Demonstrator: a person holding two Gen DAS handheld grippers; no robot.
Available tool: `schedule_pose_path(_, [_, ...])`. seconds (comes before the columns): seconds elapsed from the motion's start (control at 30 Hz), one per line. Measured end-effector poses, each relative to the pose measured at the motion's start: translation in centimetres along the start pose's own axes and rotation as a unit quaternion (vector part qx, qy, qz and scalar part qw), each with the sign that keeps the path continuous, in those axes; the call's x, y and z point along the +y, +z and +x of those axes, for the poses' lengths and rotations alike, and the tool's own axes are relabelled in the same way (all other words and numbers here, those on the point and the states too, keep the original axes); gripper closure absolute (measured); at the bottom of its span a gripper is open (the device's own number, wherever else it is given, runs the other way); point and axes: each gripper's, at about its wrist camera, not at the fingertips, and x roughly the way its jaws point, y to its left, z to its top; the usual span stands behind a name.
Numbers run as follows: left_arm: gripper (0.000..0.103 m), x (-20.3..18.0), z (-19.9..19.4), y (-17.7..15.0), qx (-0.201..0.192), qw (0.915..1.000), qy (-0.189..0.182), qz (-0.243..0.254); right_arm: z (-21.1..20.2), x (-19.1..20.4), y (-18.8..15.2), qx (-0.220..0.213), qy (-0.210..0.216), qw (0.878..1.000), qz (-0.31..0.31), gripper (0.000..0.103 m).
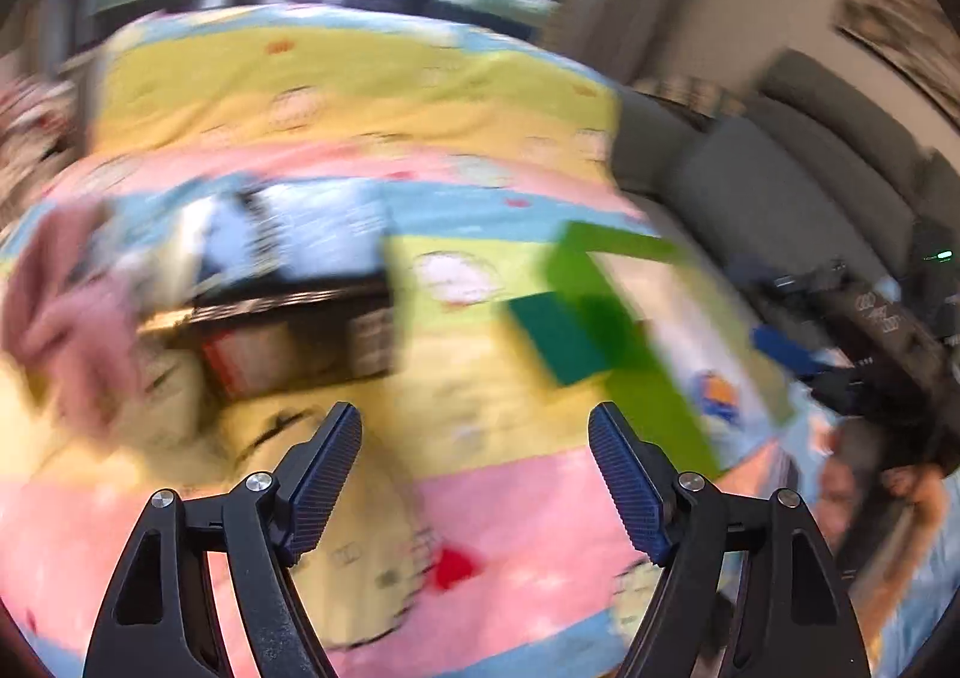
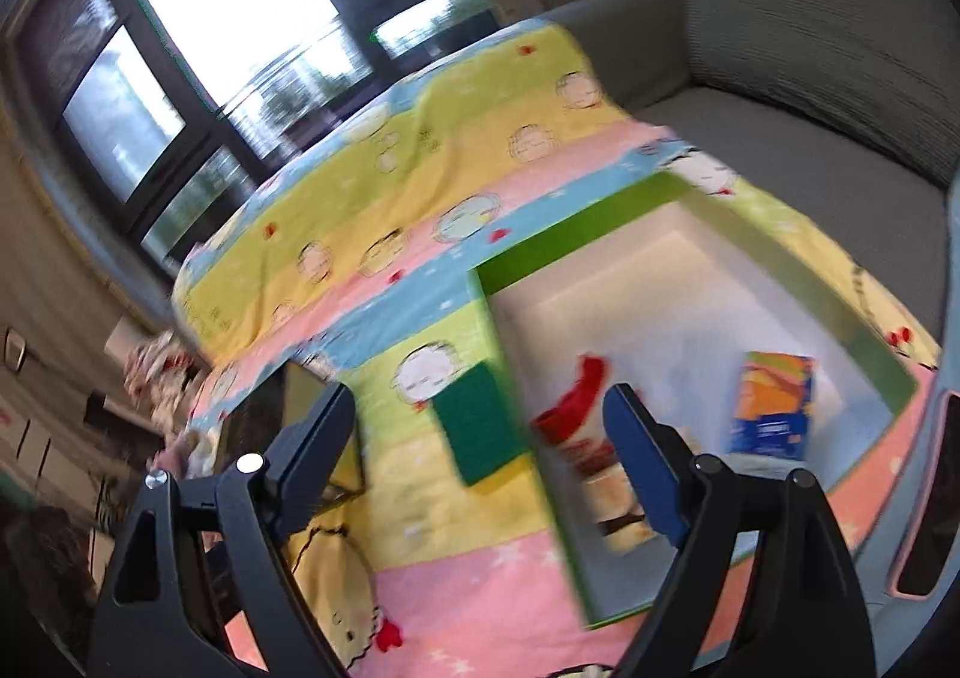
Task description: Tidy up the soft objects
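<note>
Bright cartoon bedspread (image 2: 420, 186) carries a green-rimmed box (image 2: 888, 372) already holding packets, while the left gripper (image 1: 474, 474) and right gripper (image 2: 480, 462) hover released and empty, a green sponge (image 2: 480, 426) just beside the box, likely next in.

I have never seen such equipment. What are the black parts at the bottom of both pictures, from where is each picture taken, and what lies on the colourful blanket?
The black parts are two hand-held tools, one in each hand of a person. Each carries a camera looking forward along its two fingers, so you see a left gripper in one picture and a right gripper in the other. Both are open and hold nothing.

Both look down on a striped cartoon blanket over a grey sofa. On it lies a green-walled box with an orange and blue packet and a red and white item inside. A dark green pad lies beside the box. The left view also shows a pink cloth, though that picture is blurred.
</note>
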Motion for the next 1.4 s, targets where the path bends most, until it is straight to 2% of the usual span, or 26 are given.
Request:
schedule_pose_path(0.1, [0.024,2.5,0.0,-1.7,0.003,0.9991,0.023,-0.037,1.5,2.4,-0.9,0.023,0.000,0.999,-0.041,0.018])
schedule_pose_path(0.2, [0.024,4.9,0.7,-3.4,0.014,0.9970,0.020,-0.073,3.6,4.8,-2.1,0.041,-0.016,0.996,-0.081,0.024])
schedule_pose_path(0.27, [0.024,5.7,1.2,-3.8,0.023,0.9962,0.014,-0.083,5.1,5.7,-2.9,0.061,-0.033,0.992,-0.107,0.039])
schedule_pose_path(0.37, [0.024,6.6,1.2,-4.2,0.024,0.9953,0.028,-0.089,7.3,6.9,-4.0,0.079,-0.091,0.981,-0.152,0.053])
schedule_pose_path(0.4, [0.024,6.9,1.0,-4.2,0.020,0.9951,0.035,-0.090,8.1,7.0,-4.2,0.085,-0.111,0.977,-0.163,0.055])
schedule_pose_path(0.47, [0.024,7.2,0.6,-4.2,0.015,0.9951,0.038,-0.090,10.0,7.3,-4.5,0.103,-0.138,0.968,-0.180,0.056])
schedule_pose_path(0.57, [0.024,8.1,0.4,-4.0,0.016,0.9941,0.029,-0.104,11.8,8.0,-4.7,0.121,-0.150,0.960,-0.203,0.059])
schedule_pose_path(0.73, [0.024,9.5,-0.2,-4.0,0.012,0.9918,0.026,-0.124,14.9,8.6,-5.0,0.158,-0.187,0.939,-0.240,0.059])
schedule_pose_path(0.87, [0.024,10.4,-0.4,-4.0,0.013,0.9903,0.023,-0.137,16.0,8.8,-5.1,0.153,-0.224,0.926,-0.263,0.059])
schedule_pose_path(0.97, [0.024,10.5,-0.4,-3.9,0.015,0.9903,0.017,-0.137,17.0,8.3,-5.1,0.167,-0.228,0.922,-0.264,0.059])
schedule_pose_path(1.1, [0.024,10.5,-0.5,-4.0,0.016,0.9905,0.013,-0.136,17.3,8.1,-5.0,0.157,-0.239,0.918,-0.276,0.063])
schedule_pose_path(1.17, [0.024,10.5,-0.5,-4.0,0.017,0.9903,0.011,-0.137,17.4,8.0,-4.9,0.149,-0.251,0.913,-0.285,0.077])
schedule_pose_path(1.23, [0.024,10.6,-0.5,-4.0,0.018,0.9902,0.009,-0.138,17.4,7.9,-5.0,0.151,-0.243,0.912,-0.295,0.081])
schedule_pose_path(1.33, [0.024,10.7,-0.5,-4.0,0.019,0.9896,0.008,-0.142,17.0,7.8,-4.7,0.154,-0.226,0.919,-0.284,0.089])
schedule_pose_path(1.4, [0.024,10.8,-0.6,-3.9,0.019,0.9893,0.006,-0.145,16.4,7.7,-4.2,0.170,-0.190,0.932,-0.259,0.100])
